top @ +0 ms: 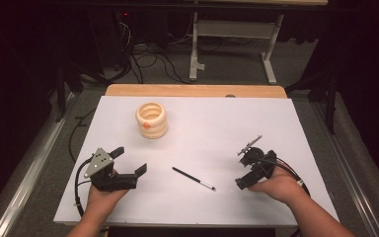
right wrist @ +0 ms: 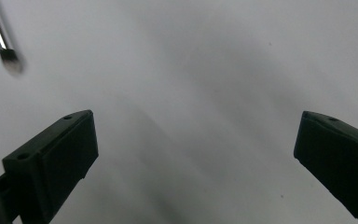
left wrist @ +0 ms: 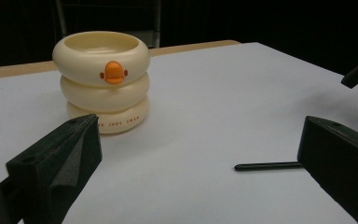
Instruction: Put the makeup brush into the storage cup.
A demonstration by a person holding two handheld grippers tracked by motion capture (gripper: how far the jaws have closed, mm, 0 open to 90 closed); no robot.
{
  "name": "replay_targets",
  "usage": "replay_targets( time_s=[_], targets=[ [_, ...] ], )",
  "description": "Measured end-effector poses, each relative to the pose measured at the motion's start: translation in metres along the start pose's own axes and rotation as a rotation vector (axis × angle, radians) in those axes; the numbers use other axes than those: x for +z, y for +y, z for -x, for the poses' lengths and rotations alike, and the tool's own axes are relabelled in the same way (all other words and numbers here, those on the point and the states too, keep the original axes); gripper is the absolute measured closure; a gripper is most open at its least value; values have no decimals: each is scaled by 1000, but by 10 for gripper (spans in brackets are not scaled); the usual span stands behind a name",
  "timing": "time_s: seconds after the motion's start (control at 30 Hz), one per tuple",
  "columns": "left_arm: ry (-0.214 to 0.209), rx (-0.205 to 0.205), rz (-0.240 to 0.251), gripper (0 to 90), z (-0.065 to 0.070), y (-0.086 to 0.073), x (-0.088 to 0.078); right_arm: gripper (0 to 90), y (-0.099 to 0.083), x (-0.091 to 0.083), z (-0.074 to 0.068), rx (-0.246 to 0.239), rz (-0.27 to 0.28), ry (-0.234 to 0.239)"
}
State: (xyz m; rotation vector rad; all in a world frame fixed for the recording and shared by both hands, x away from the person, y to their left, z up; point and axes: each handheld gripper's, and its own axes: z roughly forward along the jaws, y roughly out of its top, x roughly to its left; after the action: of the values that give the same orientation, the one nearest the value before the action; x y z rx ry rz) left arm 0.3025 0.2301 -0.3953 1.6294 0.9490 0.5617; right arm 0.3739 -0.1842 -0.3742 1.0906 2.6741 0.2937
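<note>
Pen lies flat on the white bench, between the left hand-held gripper and the right hand-held gripper, touching neither. Both have their jaws spread wide, grasping nothing. A cream ringed cup stands well behind, clear of the pen.

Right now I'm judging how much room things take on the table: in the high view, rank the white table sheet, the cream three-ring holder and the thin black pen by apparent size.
1. White table sheet, by far largest.
2. Cream three-ring holder.
3. Thin black pen: about as long as the holder is wide, but far slimmer.
</note>
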Motion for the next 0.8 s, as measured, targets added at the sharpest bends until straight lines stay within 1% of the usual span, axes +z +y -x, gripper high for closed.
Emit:
replay_targets(
  time_s=[0.13,0.3,0.4,0.43,0.47,0.57,0.67,0.7,0.8],
  targets=[
    [-1,5,-4,4,0,0,0,18,12,0,-8,-32,-13,13],
    [-4,7,-4,3,0,0,0,50,27,0,-19,-78,-14,25],
    [-5,5,0,4,1,1,0,65,35,4,-25,-102,-11,40],
    [-7,3,8,3,1,1,0,78,39,7,-30,-127,-15,44],
    [-8,11,5,3,2,1,0,78,39,7,-30,-127,-15,44],
    [-11,25,8,4,1,3,-1,95,45,12,-38,-162,-13,56],
    [-7,20,17,4,2,3,-1,115,51,16,-47,-189,-14,69],
    [-7,28,15,4,2,4,-2,124,53,17,-50,-195,-12,73],
    [-6,31,22,4,2,5,-4,155,58,18,-58,-218,-9,82]
  ],
)
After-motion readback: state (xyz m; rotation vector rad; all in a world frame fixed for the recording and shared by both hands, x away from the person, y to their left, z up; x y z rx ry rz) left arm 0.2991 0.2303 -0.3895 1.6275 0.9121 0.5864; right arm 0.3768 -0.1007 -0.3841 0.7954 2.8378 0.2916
